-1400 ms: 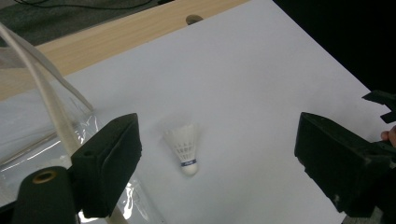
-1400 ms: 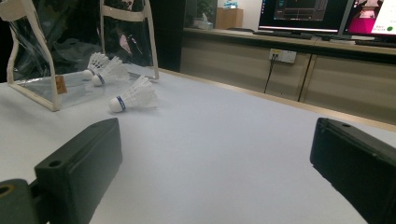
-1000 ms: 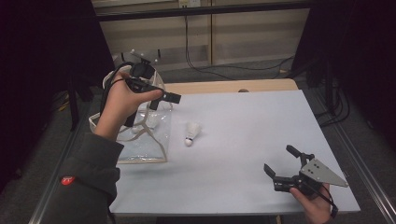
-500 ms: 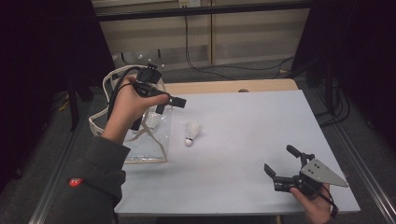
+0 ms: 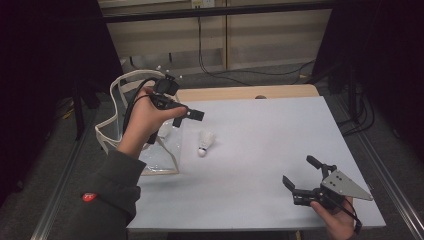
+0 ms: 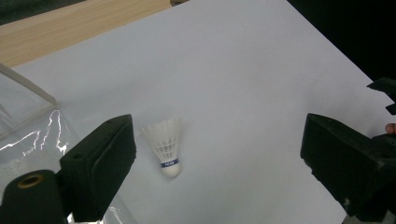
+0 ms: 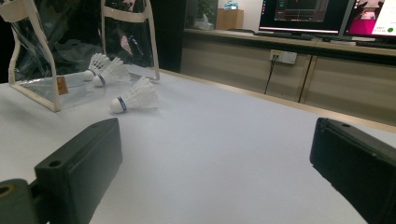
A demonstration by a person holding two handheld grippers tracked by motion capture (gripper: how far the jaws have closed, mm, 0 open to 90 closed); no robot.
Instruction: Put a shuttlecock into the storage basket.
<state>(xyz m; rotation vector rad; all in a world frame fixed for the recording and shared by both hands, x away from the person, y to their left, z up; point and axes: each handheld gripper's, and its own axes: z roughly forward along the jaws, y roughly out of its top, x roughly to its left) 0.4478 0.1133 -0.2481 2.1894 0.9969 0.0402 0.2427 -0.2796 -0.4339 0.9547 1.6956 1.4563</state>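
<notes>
High view: your left gripper [image 5: 192,116] hangs open above the clear bag [image 5: 159,157]; the shuttlecock [image 5: 205,141] lies just beside the bag. Right gripper [image 5: 302,179], open, rests well apart.

Left gripper view: shuttlecock [image 6: 165,145] between spread jaws, untouched.

Right gripper view: shuttlecock [image 7: 133,99] beside the bag [image 7: 42,91]; two more shuttlecocks [image 7: 103,69] inside.

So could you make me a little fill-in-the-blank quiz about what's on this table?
1. The shuttlecock on the white table lies beside a clear ____.
2. The left gripper hovers with its jaws ____.
3. In the right gripper view, the bag holds ____ shuttlecocks.
4. The right gripper sits near the table's ____ edge.

Missing words: bag; open; two; front
</notes>
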